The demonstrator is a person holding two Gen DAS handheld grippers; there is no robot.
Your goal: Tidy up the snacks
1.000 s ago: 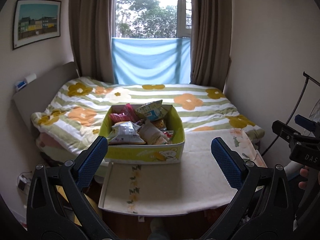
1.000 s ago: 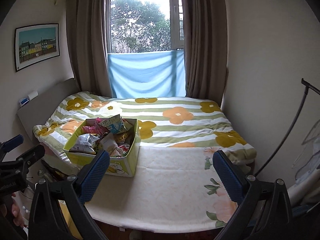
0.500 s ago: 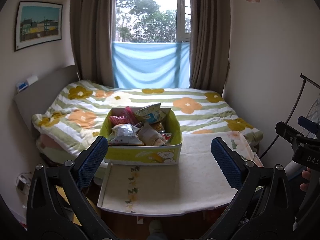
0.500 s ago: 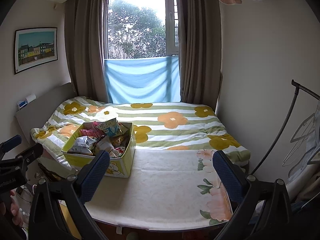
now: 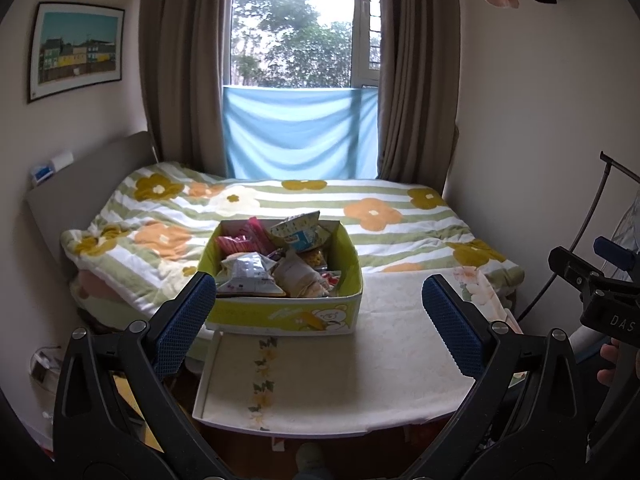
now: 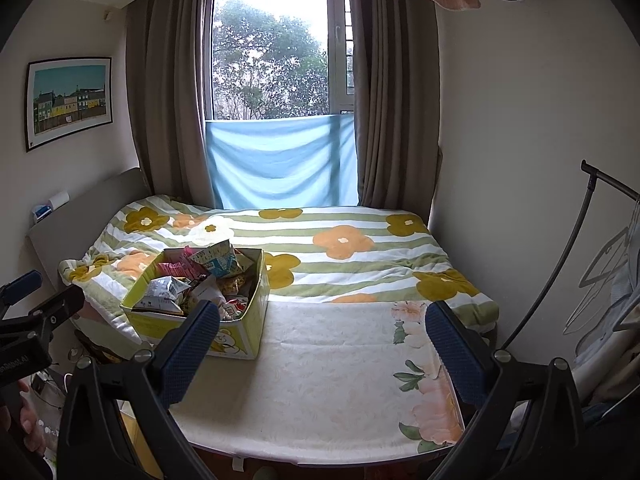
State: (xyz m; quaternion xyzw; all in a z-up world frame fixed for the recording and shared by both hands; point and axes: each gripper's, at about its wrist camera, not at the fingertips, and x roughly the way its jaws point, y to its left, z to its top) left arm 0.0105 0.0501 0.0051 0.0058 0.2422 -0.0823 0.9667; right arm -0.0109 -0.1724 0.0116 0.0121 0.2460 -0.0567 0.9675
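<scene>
Bedroom, flower-patterned bed [image 5: 360,216] beneath a curtained window.
Yellow-green cardboard box [image 5: 280,312] of snack packets [image 5: 248,272] sits at 11 o'clock; left tool [image 5: 320,312] and right tool [image 6: 322,336] gape wide, empty.

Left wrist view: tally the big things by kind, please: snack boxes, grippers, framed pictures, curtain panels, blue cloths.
Snack box: 1
Grippers: 2, left gripper and right gripper
Framed picture: 1
Curtain panels: 2
Blue cloth: 1
Total: 7
</scene>
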